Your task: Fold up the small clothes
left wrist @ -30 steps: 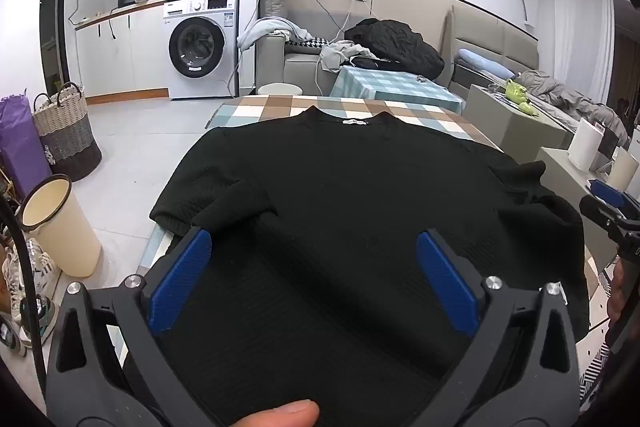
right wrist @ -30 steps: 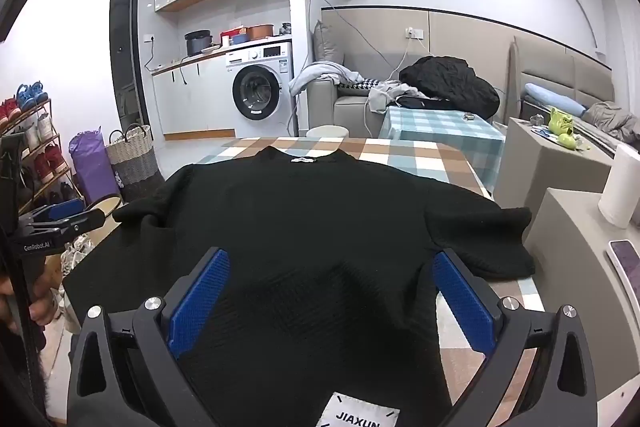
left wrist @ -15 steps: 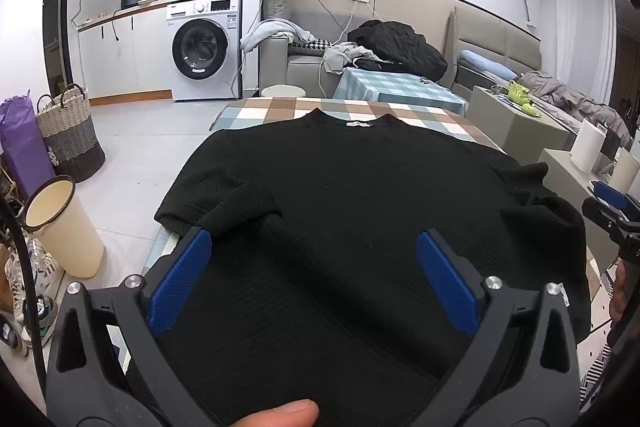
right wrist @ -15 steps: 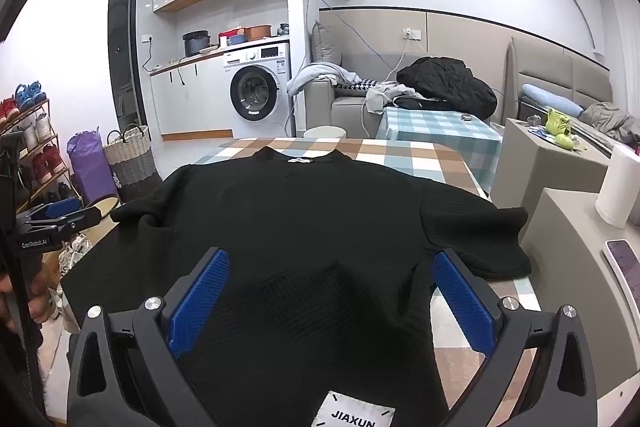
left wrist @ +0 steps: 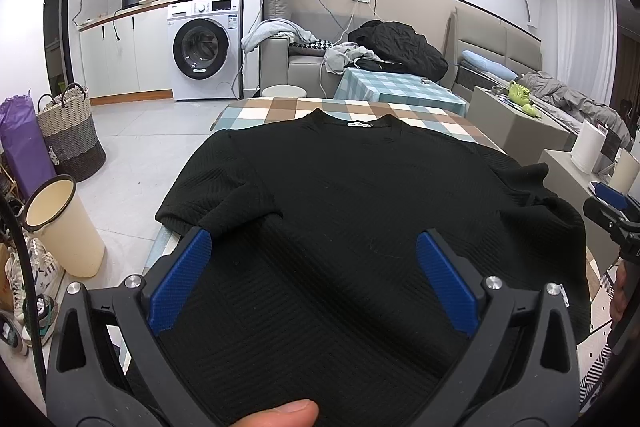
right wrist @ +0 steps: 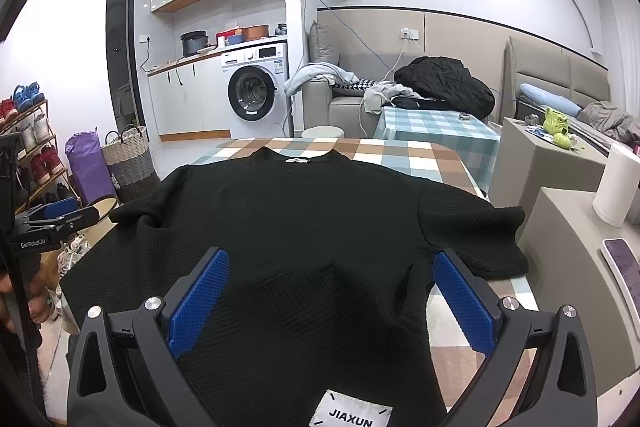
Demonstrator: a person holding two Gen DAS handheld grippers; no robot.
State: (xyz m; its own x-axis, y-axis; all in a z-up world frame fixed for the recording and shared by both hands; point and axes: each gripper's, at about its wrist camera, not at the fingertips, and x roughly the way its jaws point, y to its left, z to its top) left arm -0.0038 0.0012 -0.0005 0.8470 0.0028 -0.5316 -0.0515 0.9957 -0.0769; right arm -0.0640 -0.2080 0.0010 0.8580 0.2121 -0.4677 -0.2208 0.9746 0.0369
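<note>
A black short-sleeved knit top with a ribbed texture [left wrist: 352, 211] lies spread flat on the counter covered by a brown, white and teal checked cloth [right wrist: 404, 157]. Its neckline, with a small white label, points toward the far edge of the counter, and its hem lies at the near edge under both cameras. One sleeve reaches the counter's left edge and the other lies at the right edge. A white patch reading "JIAXUN" [right wrist: 352, 413] sits on the hem near the right side.

The left gripper [left wrist: 316, 271], black with blue textured pads, hovers above the near left part of the top with its jaws spread wide and nothing between them. The right gripper [right wrist: 330, 287], of the same build, hangs over the near right part of the top, jaws likewise wide and empty. A thumb tip [left wrist: 280, 413] shows at the bottom of the left wrist view.

Beside the counter's left edge stands a cream cylindrical bin [left wrist: 64, 227] on the floor.
</note>
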